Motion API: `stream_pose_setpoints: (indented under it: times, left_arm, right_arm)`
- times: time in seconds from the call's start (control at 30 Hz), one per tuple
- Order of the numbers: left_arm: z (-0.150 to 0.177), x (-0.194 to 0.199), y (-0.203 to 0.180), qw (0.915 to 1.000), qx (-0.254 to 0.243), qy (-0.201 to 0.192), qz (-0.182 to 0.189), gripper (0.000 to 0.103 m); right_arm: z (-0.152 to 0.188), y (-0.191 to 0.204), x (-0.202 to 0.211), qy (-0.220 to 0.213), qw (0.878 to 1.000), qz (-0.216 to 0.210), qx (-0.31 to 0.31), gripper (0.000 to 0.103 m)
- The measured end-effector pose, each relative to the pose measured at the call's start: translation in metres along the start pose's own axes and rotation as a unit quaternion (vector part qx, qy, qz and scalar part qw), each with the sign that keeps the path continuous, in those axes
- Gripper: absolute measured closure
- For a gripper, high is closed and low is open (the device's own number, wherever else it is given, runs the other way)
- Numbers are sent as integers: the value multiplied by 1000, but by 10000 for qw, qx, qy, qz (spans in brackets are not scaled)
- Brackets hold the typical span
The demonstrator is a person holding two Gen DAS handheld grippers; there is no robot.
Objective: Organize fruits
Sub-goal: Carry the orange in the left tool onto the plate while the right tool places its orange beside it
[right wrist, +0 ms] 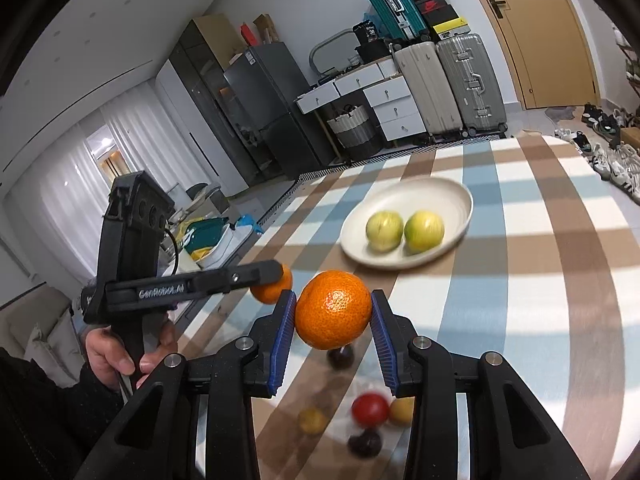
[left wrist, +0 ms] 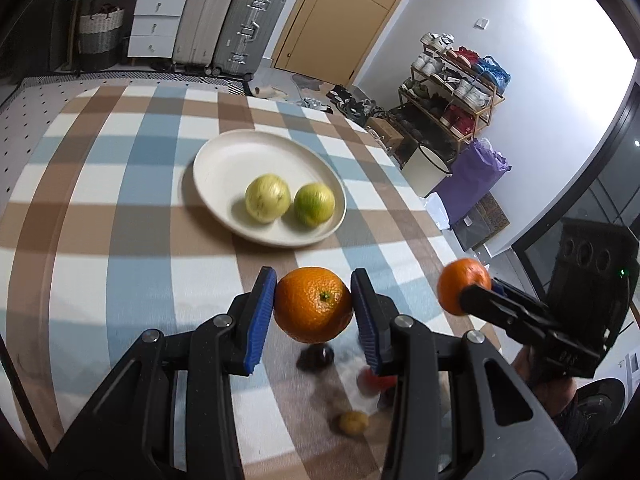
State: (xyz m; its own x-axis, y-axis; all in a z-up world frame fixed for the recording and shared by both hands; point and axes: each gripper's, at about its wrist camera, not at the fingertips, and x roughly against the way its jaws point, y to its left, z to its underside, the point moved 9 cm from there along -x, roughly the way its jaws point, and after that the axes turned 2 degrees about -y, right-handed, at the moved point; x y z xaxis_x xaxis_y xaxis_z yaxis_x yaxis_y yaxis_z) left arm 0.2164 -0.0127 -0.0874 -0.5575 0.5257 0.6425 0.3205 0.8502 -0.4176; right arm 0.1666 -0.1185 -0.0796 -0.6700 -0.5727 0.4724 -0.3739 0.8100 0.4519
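Beyond the checked surface [left wrist: 120,208] I see two suitcases [left wrist: 228,28] beside white drawers [left wrist: 154,26]. A shoe rack [left wrist: 452,84] stands right of the wooden door [left wrist: 340,12], and a dark fridge [right wrist: 264,108] is further off.

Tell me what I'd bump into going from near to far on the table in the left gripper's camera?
Small yellowish fruit → orange held in the left gripper → two green fruits on the white plate → table's far edge.
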Motion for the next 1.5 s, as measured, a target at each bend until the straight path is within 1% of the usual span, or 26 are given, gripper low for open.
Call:
stream_pose_setpoints:
  times: [0.17,0.47,0.57,0.77,0.87,1.03,1.2,1.3,1.5]
  left_arm:
    - [-32,-19,0,9999,19,73,66,67]
    - [-86,-59,0,9998,-102,159,33,67]
    - [-104,-75,3,9997,-165,192,4,67]
    - [-135,-109,11,9993,-235,296,-81,67]
    - [-147,-127,17,9989,-286,347,-149,67]
    - [-152,-156,27,9977,-411,462,-270,67]
    - [-149,-179,40,9974,-364,538,-324,67]
    - [-146,-187,46,9975,-302,551,-337,67]
    - [-141,-199,56,9967,-337,602,-420,67]
  right_arm:
    - [-29,-18,-20,118,9999,-6,-43,65]
    - [-77,-48,-59,200,9995,-74,-225,65]
    - [-93,-58,-73,231,9995,-65,-198,65]
    - [-114,-77,-102,357,9993,-33,-145,65]
    - [-124,-89,-116,389,9990,-12,-215,65]
    - [-136,-106,-141,422,9986,11,-330,65]
    - [-130,-119,-164,553,9974,75,-464,65]
    - [-126,-125,-174,610,9966,80,-551,65]
    - [-118,-131,-186,772,9950,134,-613,65]
